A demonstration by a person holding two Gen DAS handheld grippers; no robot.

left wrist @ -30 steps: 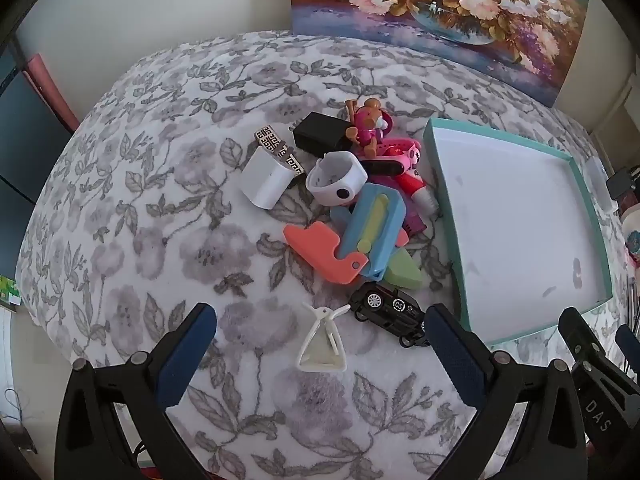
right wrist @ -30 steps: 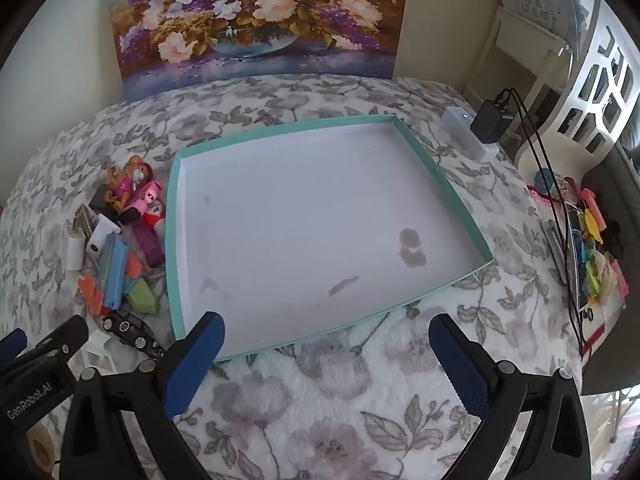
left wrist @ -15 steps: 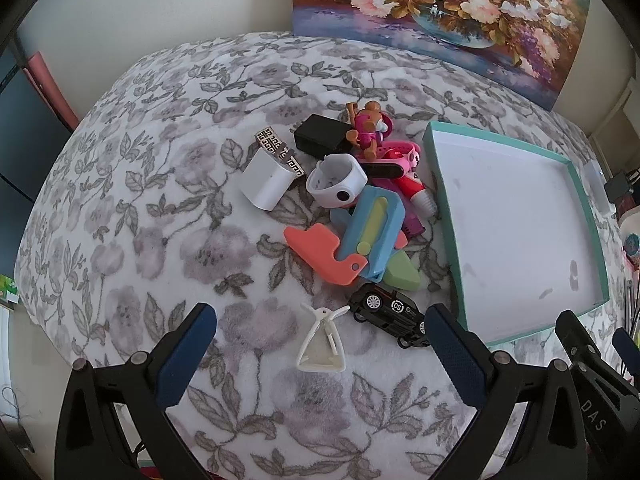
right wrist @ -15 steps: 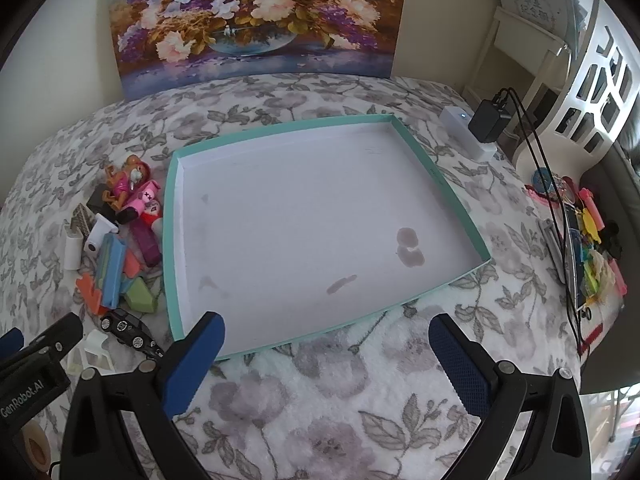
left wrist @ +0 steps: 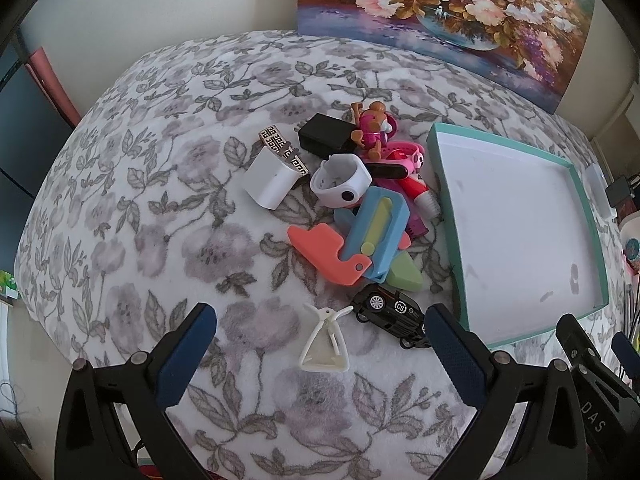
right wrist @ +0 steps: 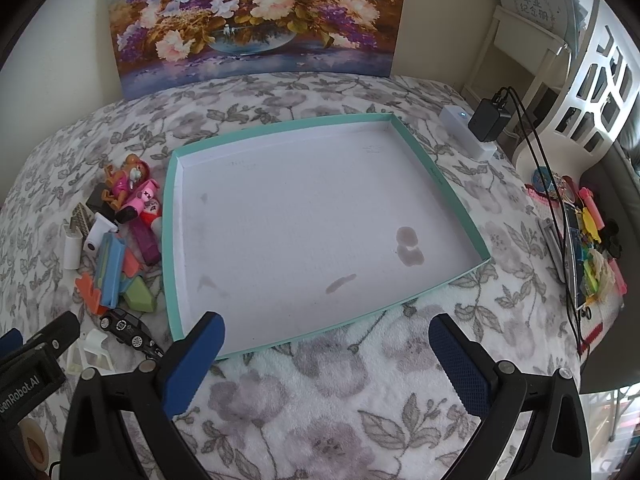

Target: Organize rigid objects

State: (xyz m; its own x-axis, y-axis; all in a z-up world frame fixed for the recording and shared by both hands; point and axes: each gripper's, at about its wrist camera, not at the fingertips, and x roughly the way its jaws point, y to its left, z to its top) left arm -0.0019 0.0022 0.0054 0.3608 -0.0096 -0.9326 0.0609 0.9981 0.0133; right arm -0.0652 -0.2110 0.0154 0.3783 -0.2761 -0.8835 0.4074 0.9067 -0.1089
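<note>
**Left wrist view: toy pile waits beside a bare tray**

Left wrist view shows the left gripper (left wrist: 320,354) spread wide and holding nothing, low in the frame over a floral blanket (left wrist: 168,208). Between its fingers lies a white triangular clip (left wrist: 325,346); a black toy car (left wrist: 390,314) sits just beside the right finger. Above them, at frame centre, is the heap: an orange piece (left wrist: 324,252), a blue case (left wrist: 376,232), a white cube (left wrist: 270,182), a white ring (left wrist: 340,182) and a pink figure (left wrist: 372,126).

Right wrist view has the right gripper (right wrist: 326,354) likewise released, at the bottom of the frame before the teal-rimmed tray (right wrist: 170,240), whose white floor carries only stains. The heap lies left of the tray, touching its wall.
</note>
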